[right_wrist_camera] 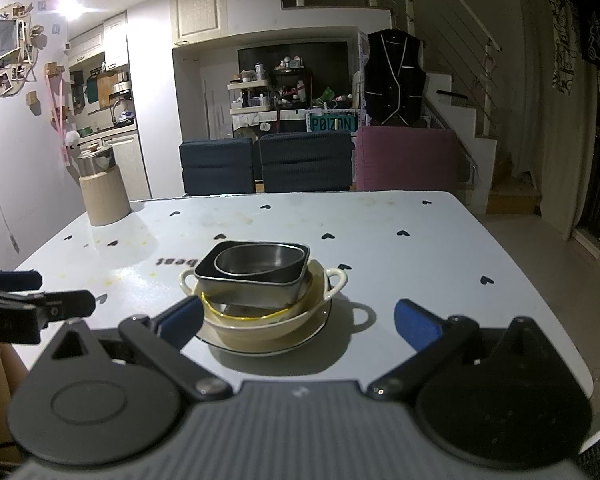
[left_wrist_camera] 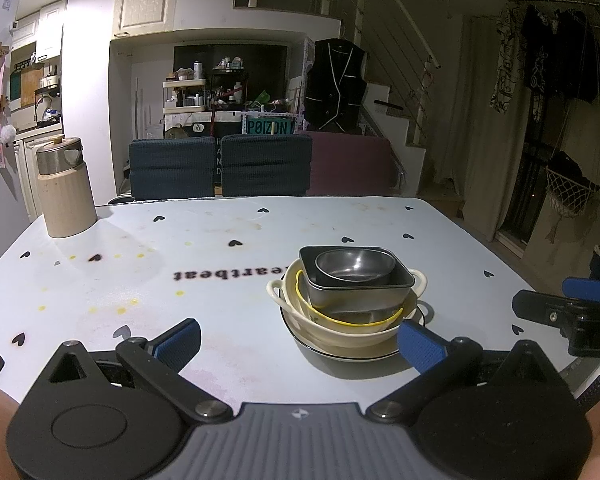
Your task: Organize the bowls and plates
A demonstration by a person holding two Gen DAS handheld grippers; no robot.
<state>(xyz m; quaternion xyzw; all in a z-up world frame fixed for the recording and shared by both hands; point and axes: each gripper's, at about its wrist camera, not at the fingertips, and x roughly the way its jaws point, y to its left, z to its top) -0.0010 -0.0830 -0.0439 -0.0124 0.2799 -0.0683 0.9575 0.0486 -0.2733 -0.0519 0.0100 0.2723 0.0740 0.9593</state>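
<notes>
A stack of dishes stands near the table's front. A black-rimmed white plate [left_wrist_camera: 342,357] [right_wrist_camera: 260,351] is at the bottom. On it sits a cream two-handled bowl [left_wrist_camera: 275,290] [right_wrist_camera: 337,279] with a yellow-rimmed piece [left_wrist_camera: 354,323] inside. A dark rectangular tin [left_wrist_camera: 380,285] [right_wrist_camera: 252,289] rests tilted on top and holds a round steel bowl [left_wrist_camera: 354,266] [right_wrist_camera: 256,262]. My left gripper [left_wrist_camera: 300,342] is open, just in front and left of the stack, with nothing held. My right gripper [right_wrist_camera: 299,323] is open with nothing held, its left pad beside the stack.
A beige canister with a steel lid [left_wrist_camera: 64,192] [right_wrist_camera: 102,188] stands at the table's far left corner. Two dark blue chairs [left_wrist_camera: 220,166] and a maroon one [left_wrist_camera: 352,164] line the far edge. The heart-print table [left_wrist_camera: 220,280] ends at the right, with floor beyond.
</notes>
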